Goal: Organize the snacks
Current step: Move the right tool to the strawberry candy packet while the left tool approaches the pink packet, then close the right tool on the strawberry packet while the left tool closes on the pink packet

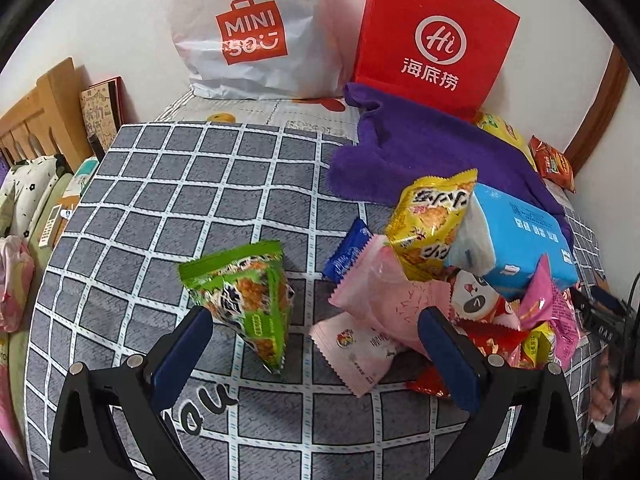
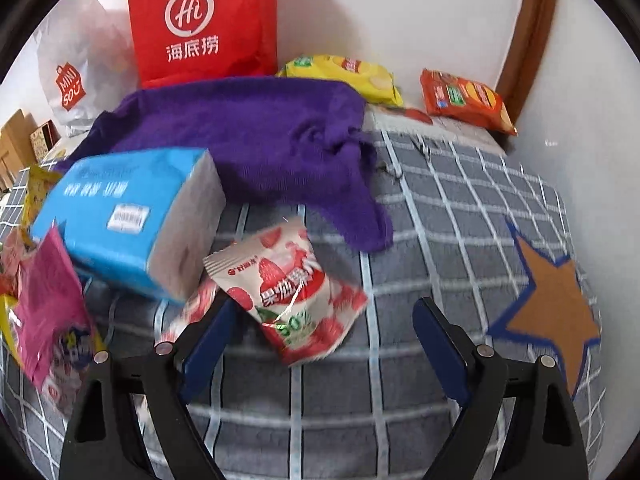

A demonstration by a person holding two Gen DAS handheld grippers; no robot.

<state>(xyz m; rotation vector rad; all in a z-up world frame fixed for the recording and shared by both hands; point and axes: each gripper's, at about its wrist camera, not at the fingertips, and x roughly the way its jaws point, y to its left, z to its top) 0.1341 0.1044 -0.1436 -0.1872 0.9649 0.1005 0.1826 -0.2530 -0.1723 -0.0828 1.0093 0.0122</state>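
Two claws show, one in each view, and both are spread wide with nothing pinched. The left gripper [image 1: 316, 322] hangs over a grey bed cover with white grid lines [image 1: 168, 200]. Between its blue fingers [image 1: 188, 344] lies one green crinkly snack packet [image 1: 250, 300]. It touches the left finger but is not squeezed. Its long side runs from the upper left down to the lower right, with the thin sealed end near the camera.

To its right sits a loose pile of snacks: one yellow packet [image 1: 432, 224] standing up, one small dark blue packet [image 1: 348, 254], two pale pink packets [image 1: 384, 288], one bright pink one [image 1: 548, 312] and some red ones that are too mixed up to count. One blue tissue pack [image 1: 516, 240] leans on the pile.

The right gripper [image 2: 322, 322] hangs over one white and red strawberry snack packet [image 2: 288, 292]. This packet lies flat, tilted, with its long side going from upper left to lower right. It is just beside the left finger.

Behind are one purple fuzzy cloth [image 2: 248, 144], one red paper bag [image 2: 200, 24], one white plastic bag [image 1: 248, 32], one yellow chip bag [image 2: 348, 76] and one orange chip bag [image 2: 464, 100].
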